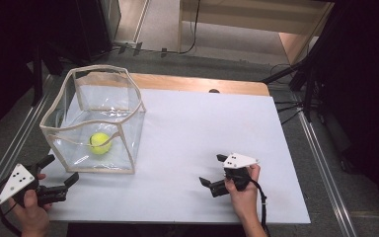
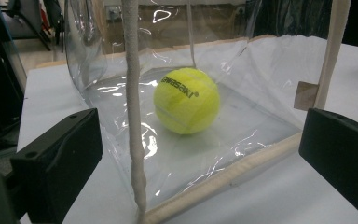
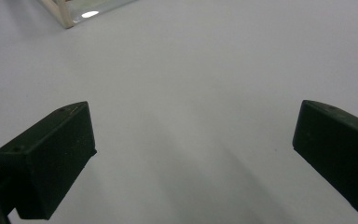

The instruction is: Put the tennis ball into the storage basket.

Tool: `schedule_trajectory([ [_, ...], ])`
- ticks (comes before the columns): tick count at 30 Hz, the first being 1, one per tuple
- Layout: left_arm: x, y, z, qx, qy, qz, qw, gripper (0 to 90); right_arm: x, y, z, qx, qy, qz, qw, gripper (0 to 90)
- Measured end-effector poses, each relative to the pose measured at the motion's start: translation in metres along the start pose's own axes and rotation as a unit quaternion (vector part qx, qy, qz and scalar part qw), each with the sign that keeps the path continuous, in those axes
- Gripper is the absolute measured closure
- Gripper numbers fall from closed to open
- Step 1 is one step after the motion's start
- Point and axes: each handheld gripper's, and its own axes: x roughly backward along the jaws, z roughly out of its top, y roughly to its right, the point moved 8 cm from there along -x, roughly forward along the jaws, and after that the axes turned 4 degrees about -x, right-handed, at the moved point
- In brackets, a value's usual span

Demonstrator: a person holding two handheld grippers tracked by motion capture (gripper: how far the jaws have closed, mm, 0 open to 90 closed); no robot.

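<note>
Tennis ball (image 1: pixel 99 143) is sitting on the floor of the clear plastic box (image 1: pixel 128 129), near its front wall, box standing upright at the left of the white tabletop (image 1: pixel 202 128).

Left gripper (image 1: pixel 61 170) is hovering just off the box's near corner, jaws spread wide, holding nothing. In the left gripper view the ball (image 2: pixel 186 100) is showing straight ahead through the film, with the cream corner seam (image 2: pixel 133 116) standing between the jaws.

Right gripper (image 1: pixel 213 169) is resting low over bare tabletop, well apart from the box, jaws also wide and empty. Right gripper view is catching just the box's bottom corner (image 3: pixel 65 16) at top left.

Risks as I'm reading it:
- Walls are thin and already buckling at the rim. Closing the left jaws on the seam could fold the corner in and tip or drag the box.
- Any tilt and the ball is rolling; nothing is pinning it.
- Going in from above, the rim is sagging inward, so a jaw could snag the edge tape.
- Right gripper is too far away to brace the box if it slides.
</note>
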Motion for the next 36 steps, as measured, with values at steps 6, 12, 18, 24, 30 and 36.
schedule_trajectory([
  [6, 0.000, 0.000, 0.000, 0.000, 0.000, 0.001, 1.0000, 0.0, 0.015, 0.009, -0.009, -0.015, 0.010, -0.012, 0.9998, 0.0],
  [12, 0.000, 0.000, 0.000, 0.000, 0.000, 0.000, 1.0000, 0.0, 0.031, 0.021, -0.014, -0.026, 0.027, -0.029, 0.9989, 0.0],
  [18, 0.001, 0.000, 0.000, 0.002, 0.000, 0.000, 1.0000, 0.0, 0.045, 0.033, -0.022, -0.039, 0.043, -0.049, 0.9971, 0.0],
  [24, 0.001, -0.001, 0.000, 0.003, 0.001, -0.002, 1.0000, 0.0, 0.061, 0.045, -0.030, -0.060, 0.062, -0.060, 0.9944, 0.0],
  [30, 0.002, -0.001, 0.000, 0.007, 0.004, -0.003, 1.0000, 0.0, 0.078, 0.058, -0.036, -0.072, 0.086, -0.078, 0.9906, 0.0],
  [36, 0.001, -0.001, 0.000, 0.007, 0.003, -0.001, 1.0000, 0.0, 0.096, 0.069, -0.045, -0.085, 0.101, -0.096, 0.9866, 0.0],
])
